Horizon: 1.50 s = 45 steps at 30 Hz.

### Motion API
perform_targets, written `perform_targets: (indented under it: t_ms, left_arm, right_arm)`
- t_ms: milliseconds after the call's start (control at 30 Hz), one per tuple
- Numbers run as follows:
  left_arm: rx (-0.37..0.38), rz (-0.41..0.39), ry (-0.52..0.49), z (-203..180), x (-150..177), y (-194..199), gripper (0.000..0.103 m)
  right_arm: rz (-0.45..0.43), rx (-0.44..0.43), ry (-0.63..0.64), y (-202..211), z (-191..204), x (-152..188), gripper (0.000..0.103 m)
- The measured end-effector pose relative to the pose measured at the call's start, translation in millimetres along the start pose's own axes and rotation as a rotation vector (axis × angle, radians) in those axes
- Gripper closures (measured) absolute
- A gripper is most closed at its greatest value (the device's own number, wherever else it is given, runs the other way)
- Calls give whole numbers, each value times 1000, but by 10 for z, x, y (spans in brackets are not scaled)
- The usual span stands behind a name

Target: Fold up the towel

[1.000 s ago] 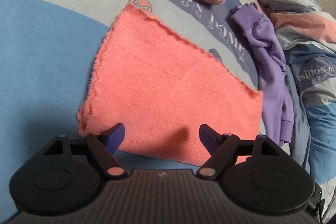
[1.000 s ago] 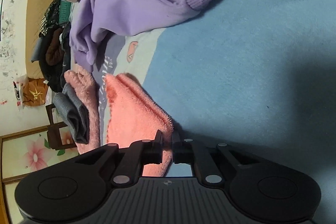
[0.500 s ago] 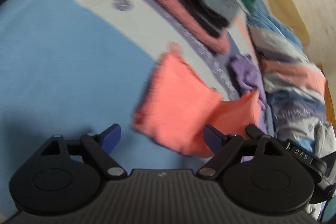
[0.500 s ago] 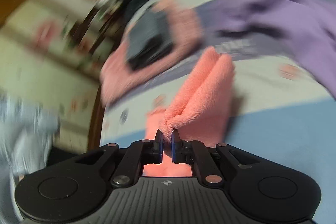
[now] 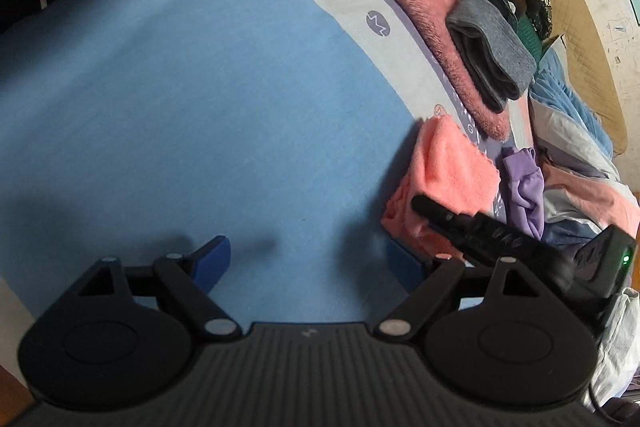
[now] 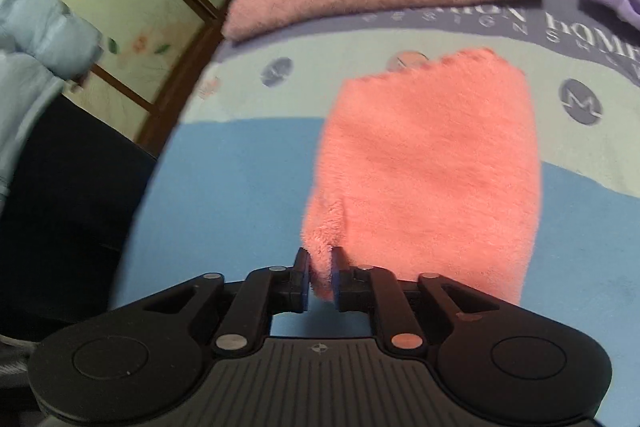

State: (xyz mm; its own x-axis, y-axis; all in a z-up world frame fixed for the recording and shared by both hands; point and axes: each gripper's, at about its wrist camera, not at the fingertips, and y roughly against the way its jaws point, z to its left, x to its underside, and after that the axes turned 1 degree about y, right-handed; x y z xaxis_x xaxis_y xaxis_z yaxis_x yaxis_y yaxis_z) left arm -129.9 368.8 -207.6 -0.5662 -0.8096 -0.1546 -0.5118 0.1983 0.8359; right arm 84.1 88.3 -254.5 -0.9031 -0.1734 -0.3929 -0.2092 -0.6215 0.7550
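Right wrist view: right gripper (image 6: 321, 277) pinches the coral towel (image 6: 432, 167) corner at 6 o'clock; left gripper (image 5: 308, 261) gapes, holding nothing.

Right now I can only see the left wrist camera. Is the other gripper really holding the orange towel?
Observer: Yes. The right gripper has its jaws shut on a bunched corner of the orange towel.
Operator: Is the rest up in the air?
Observer: No, most of it looks spread out on the bedsheet.
Operator: Is anybody close by?
Observer: A pale blue puffy sleeve shows at the left edge.
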Motion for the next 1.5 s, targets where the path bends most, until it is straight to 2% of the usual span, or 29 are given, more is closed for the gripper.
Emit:
perform_targets:
  t_ms: [33,67,133,233,333,433,500,567,667,733,767,800,833,867,933,967,1067,1133,1200,1267,1300,1333,1367,1400,1433,1467,1500]
  left_arm:
    - [4,2,-1,1,-1,-3,15]
    - [13,4,-7,-27,-10,-19,15]
    - [34,8,-27,-103,-33,-48,15]
    - [74,14,-106,-302,-73,-94,14]
    - [145,48,-253,-657,-109,-216,13]
    - [210,86,-458,-1128,-106,-422,12]
    - [248,121,-536,-1345,-100,-594,11]
    - [283,155,-612,-1557,-93,-770,8]
    - [224,215,-639,-1678,-91,-1156,8]
    - [188,231,-624,-1612,-108,-1287,8]
    - [183,237,-611,-1573,-117,-1335,8]
    - [178,242,-598,-1536,-126,-1380,8]
    - [183,242,-596,-1517,-135,-1384,8]
    - [187,242,-594,-1499,-142,-1389,8]
    - [175,249,-600,-1494,-169,-1409,8]
    - [175,252,-600,-1497,-177,-1404,8]
    - [207,244,-594,-1559,-206,-1320,8]
    - [253,230,-590,-1609,-220,-1208,8]
    - [310,216,-587,-1655,-229,-1073,5]
    - [306,224,-592,-1696,-243,-1120,3]
    - [305,227,-594,-1716,-250,-1143,3]
    - [301,232,-596,-1731,-257,-1170,2]
    - [274,242,-588,-1686,-249,-1241,2]
    - [247,253,-579,-1642,-242,-1311,3]
    - [225,259,-555,-1604,-248,-1357,3]
    - [202,264,-530,-1566,-254,-1404,3]
    - [183,268,-506,-1529,-260,-1443,3]
  right_arm:
    - [1,-34,-10,24,0,-25,69]
    - [2,-63,-21,50,-2,-51,64]
    - [-32,-97,-17,204,7,-89,61]
    - [-124,-34,-24,484,-84,-164,60]
    - [-146,22,-92,602,-372,-279,58]
    - [-91,-85,-199,478,-749,-449,56]
    - [-70,-157,-235,378,-917,-549,54]
    - [-52,-186,-289,281,-1055,-606,54]
    - [-25,-217,-375,136,-1255,-677,54]
    - [-25,-216,-382,105,-1320,-693,54]
    - [-28,-197,-375,102,-1342,-704,55]
    - [-31,-170,-365,102,-1361,-719,60]
    - [-47,-135,-358,125,-1392,-738,71]
    - [-85,-83,-355,177,-1422,-752,75]
    - [-171,-3,-400,328,-1514,-750,64]
    - [-214,34,-426,406,-1564,-747,63]
    - [-236,-65,-455,530,-1569,-710,61]
    - [-225,-122,-401,567,-1431,-689,54]
    - [-206,-202,-367,559,-1320,-657,52]
    - [-182,-268,-349,466,-1238,-646,47]
    - [-157,-285,-349,373,-1206,-656,40]
    - [-122,-286,-351,267,-1197,-674,38]
    - [-87,-252,-347,162,-1196,-691,39]
    - [-65,-181,-344,84,-1194,-718,48]
    - [-49,-100,-343,18,-1192,-749,72]
    - [-66,-94,-345,35,-1161,-765,80]
    - [-99,-124,-349,91,-1115,-774,75]
